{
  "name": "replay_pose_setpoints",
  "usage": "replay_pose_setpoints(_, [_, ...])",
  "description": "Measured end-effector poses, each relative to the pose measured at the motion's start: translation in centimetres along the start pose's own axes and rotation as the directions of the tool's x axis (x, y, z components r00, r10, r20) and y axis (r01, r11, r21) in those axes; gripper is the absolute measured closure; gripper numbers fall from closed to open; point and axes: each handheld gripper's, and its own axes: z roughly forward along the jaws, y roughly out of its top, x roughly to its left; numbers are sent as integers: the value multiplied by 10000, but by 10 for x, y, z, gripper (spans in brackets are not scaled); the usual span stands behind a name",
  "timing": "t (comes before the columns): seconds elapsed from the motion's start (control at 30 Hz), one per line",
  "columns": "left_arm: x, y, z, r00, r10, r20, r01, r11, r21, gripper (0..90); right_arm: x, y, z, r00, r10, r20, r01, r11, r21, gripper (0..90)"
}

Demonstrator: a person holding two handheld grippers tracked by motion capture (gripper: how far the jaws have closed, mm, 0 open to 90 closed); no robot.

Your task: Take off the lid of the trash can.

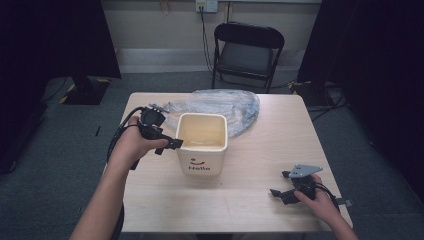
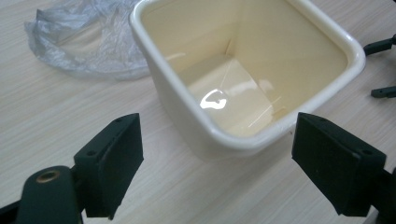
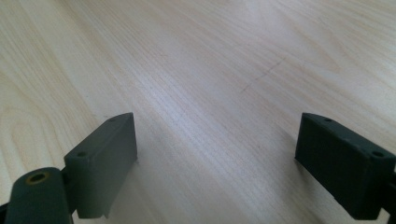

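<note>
Now both grippers stand spread wide, holding nothing, at a cream bin on the wooden table.

Nearest, the right gripper (image 1: 286, 186) rests low over bare table (image 3: 196, 93), its jaws parted. Further on, the left gripper (image 2: 217, 154) has its jaws released, the cream bin's (image 2: 243, 74) near corner just ahead between them, untouched. Beyond the bin lies a crumpled clear plastic bag (image 1: 225, 106).

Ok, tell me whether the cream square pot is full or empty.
Empty. The left gripper view looks straight into the cream square pot: its glossy bare bottom reflects light, with nothing inside. It stands upright on the table.
</note>
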Motion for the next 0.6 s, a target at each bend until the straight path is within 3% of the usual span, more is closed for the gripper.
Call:
replay_pose_setpoints(0.27, [0,15,15,9985,-536,143,543,9969,-572,160,0,0,0,10000,-2,-1,2,10000,-2,117])
replay_pose_setpoints(0.6, [10,18,37,9894,-1431,-261,1420,9891,-398,166,0,0,0,10000,6,6,-6,10000,-5,118])
